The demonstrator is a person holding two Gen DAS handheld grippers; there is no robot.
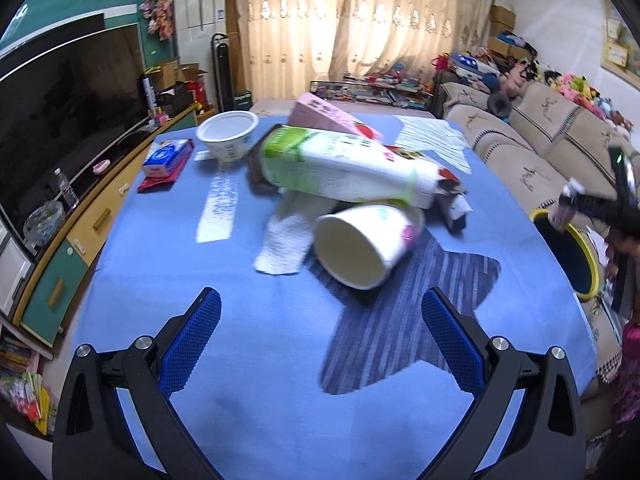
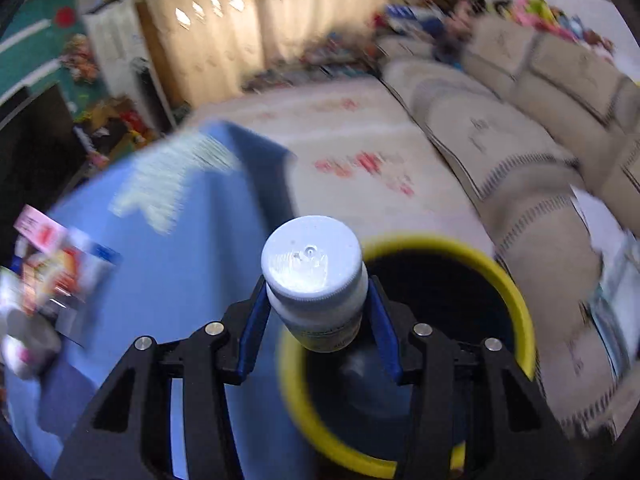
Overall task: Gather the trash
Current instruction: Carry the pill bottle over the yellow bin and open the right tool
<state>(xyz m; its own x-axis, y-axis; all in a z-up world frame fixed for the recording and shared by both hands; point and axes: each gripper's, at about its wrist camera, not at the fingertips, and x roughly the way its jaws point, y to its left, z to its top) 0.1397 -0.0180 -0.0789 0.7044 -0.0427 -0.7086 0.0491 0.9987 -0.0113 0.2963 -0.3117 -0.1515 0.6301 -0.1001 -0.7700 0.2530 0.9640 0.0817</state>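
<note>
The right tongs (image 2: 318,312) are gripping a small bottle (image 2: 316,280), seemingly above the yellow-rimmed bin (image 2: 516,292); releasing off-centre is risking a miss. The left tongs (image 1: 320,336) are waiting open.

No legible text, print on the green-and-white bottle (image 1: 340,166) and blue packet (image 1: 166,159) blurred

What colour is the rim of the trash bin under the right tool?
Yellow; the bin's rim circles a dark inside. Clearest in the right wrist view.

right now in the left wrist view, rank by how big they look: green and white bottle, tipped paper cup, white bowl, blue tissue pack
1. green and white bottle
2. tipped paper cup, though it lies nearest the camera
3. white bowl
4. blue tissue pack, close to the bowl, so unsure
</note>
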